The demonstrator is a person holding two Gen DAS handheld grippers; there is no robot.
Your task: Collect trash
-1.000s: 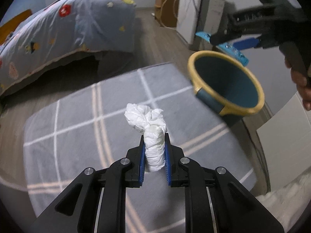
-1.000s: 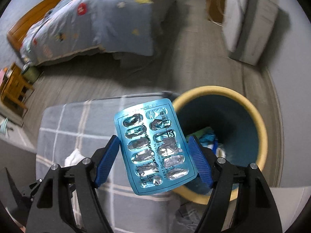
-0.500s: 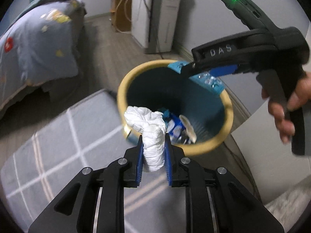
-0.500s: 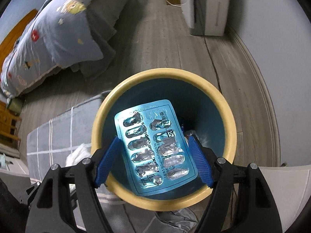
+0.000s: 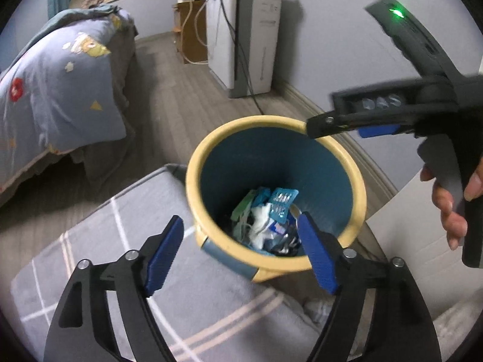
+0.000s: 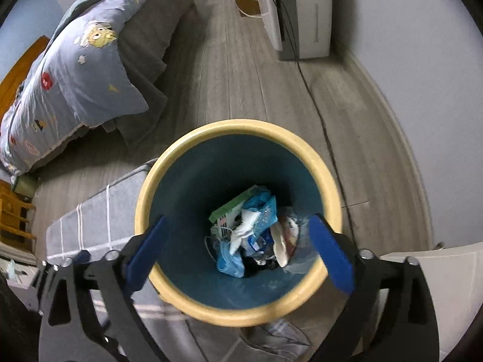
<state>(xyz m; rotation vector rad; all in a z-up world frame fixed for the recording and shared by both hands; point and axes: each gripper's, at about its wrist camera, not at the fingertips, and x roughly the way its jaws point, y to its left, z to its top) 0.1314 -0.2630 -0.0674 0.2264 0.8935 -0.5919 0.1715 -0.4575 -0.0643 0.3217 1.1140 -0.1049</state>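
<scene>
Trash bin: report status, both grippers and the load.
Left gripper and right gripper jaws just opened, empty. Tissue and blister pack lie in the trash bin. Nothing in the way.

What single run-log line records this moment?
left gripper: open, empty | right gripper: open, empty | blister pack, tissue: in bin | jaws just opened

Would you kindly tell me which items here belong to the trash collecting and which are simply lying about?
Job:
- trash bin
- blister pack
- crumpled tissue
- left gripper, open
- right gripper, open

Lying about:
- bed quilt
- grey rug
- white appliance
</scene>
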